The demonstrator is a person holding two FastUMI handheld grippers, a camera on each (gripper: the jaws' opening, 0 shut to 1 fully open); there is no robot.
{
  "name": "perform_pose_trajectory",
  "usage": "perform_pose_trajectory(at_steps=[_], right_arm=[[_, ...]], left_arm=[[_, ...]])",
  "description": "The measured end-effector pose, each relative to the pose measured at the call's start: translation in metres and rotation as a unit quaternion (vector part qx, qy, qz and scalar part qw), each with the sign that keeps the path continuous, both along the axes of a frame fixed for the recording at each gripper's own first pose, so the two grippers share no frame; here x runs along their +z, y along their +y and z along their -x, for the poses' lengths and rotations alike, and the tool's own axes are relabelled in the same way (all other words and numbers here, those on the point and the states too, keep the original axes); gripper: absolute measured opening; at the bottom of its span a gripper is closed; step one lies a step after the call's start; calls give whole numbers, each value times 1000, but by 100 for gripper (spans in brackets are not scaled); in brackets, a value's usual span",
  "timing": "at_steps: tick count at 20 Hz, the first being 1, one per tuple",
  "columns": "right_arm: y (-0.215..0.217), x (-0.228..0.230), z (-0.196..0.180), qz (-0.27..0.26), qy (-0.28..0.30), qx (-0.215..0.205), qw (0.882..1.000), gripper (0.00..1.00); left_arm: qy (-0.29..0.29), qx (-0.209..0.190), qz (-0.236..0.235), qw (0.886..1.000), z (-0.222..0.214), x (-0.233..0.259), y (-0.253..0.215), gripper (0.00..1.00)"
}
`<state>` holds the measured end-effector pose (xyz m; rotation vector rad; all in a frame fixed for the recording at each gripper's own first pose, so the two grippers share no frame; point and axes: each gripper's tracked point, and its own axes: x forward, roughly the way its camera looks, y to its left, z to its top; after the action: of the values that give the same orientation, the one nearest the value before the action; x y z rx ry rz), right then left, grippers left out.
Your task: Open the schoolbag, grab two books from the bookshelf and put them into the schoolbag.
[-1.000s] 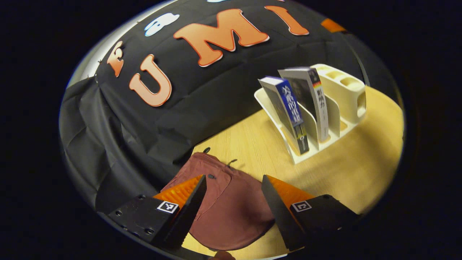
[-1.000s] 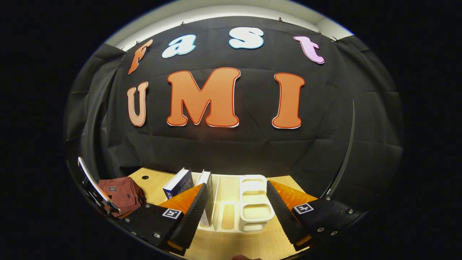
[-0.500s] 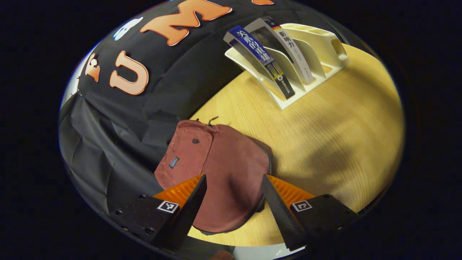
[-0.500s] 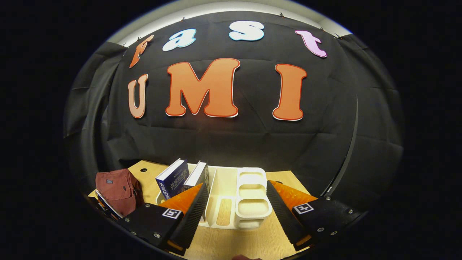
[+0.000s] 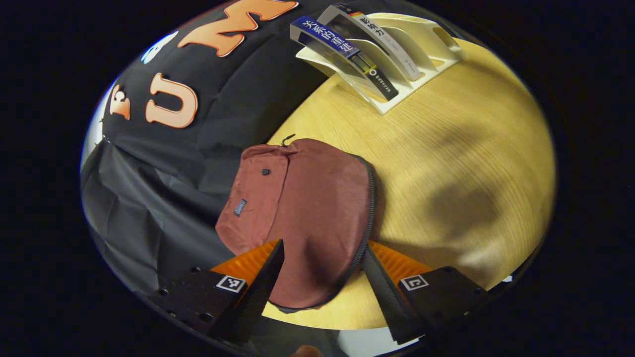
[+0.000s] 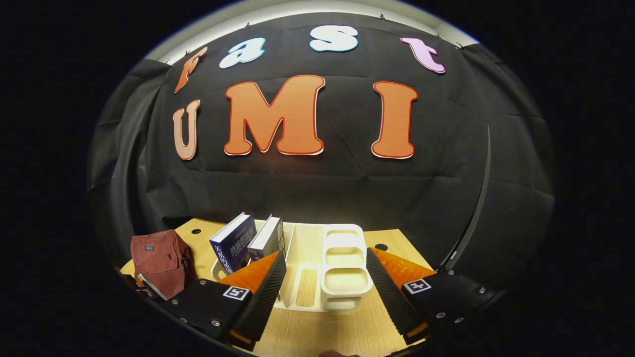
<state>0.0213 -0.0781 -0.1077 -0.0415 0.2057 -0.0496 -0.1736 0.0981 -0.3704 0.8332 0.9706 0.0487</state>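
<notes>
The tabletop is carrying everything. The bag is lying zipped at its left end against the wall cloth, soft and light, likely to slump, so the zipper along its edge looks like the place to grip. The shelf is standing well apart, holding two leaning books, stiff and best pinched by the spine. The left gripper is hovering spread over the bag; the right gripper is hanging spread before the shelf.
</notes>
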Motion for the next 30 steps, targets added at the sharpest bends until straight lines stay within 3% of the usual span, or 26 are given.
perform_pose_trajectory(at_steps=[6, 12, 13, 14, 16, 17, 18, 20, 23, 29, 30], right_arm=[[4, -2, 1, 1, 4, 0, 1000, 96], [7, 4, 0, 9, 1, -3, 1000, 96], [6, 6, 0, 12, 0, -6, 1000, 96], [6, 7, 0, 14, -2, -9, 1000, 96], [4, 11, -1, 18, -5, -18, 1000, 96], [3, 13, 0, 19, -6, -23, 1000, 96], [2, 14, -1, 19, -7, -28, 999, 96], [2, 18, -3, 20, -9, -35, 999, 96], [13, 22, -12, 29, -3, -27, 999, 96], [78, 33, -30, 12, 28, 26, 999, 96], [90, 35, -34, 9, 31, 35, 999, 96]], left_arm=[[-89, -14, -55, 994, -29, 41, 5, 97], [-85, -40, -80, 992, -73, 28, 31, 94], [-81, -47, -68, 993, -77, 29, 30, 89], [-78, -48, -54, 994, -79, 30, 32, 68], [-60, -53, -19, 997, -84, 37, 33, 72], [-48, -53, -1, 997, -85, 40, 35, 64], [-39, -53, 19, 998, -85, 43, 38, 41], [-19, -58, 50, 997, -89, 52, 42, 25], [11, -66, 104, 992, -96, 70, 46, 13], [62, -112, 162, 978, -115, 91, 56, 12], [72, -111, 178, 975, -116, 97, 57, 2]])
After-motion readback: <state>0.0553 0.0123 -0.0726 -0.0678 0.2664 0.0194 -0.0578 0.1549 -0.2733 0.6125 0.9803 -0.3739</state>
